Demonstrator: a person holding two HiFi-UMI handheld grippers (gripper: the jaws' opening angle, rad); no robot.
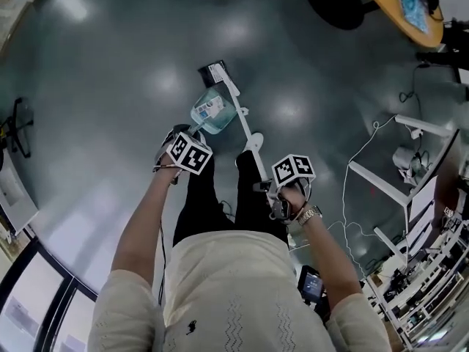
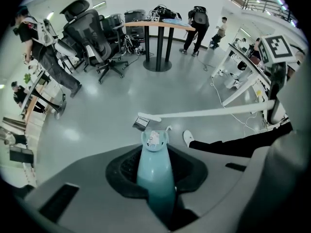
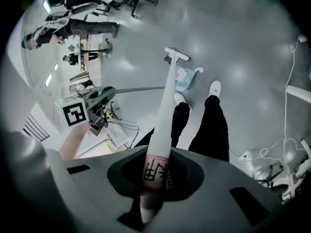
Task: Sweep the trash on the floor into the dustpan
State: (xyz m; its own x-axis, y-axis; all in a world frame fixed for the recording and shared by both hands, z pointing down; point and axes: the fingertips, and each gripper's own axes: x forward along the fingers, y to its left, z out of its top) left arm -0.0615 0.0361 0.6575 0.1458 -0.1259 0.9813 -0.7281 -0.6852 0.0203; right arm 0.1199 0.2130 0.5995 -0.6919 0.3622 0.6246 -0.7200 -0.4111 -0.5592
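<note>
My left gripper (image 1: pixel 189 152) is shut on the handle of a teal dustpan (image 1: pixel 213 113), held above the grey floor in front of my feet. A small white printed piece (image 2: pixel 154 139) shows at the pan; whether it is trash or a label I cannot tell. My right gripper (image 1: pixel 289 178) is shut on the white broom handle (image 1: pixel 245 123), which slants forward to the dark broom head (image 1: pixel 215 72) on the floor just beyond the pan. In the right gripper view the broom handle (image 3: pixel 163 125) runs up to the broom head (image 3: pixel 176 55), with the dustpan (image 3: pixel 186 78) beside it.
My legs and white shoes (image 3: pixel 214 88) stand just behind the pan. White desk frames (image 1: pixel 381 185) and loose cables (image 1: pixel 352 160) lie to the right. A round table on a dark base (image 2: pixel 158 64), office chairs (image 2: pixel 95 42) and several people (image 2: pixel 199 21) are farther off.
</note>
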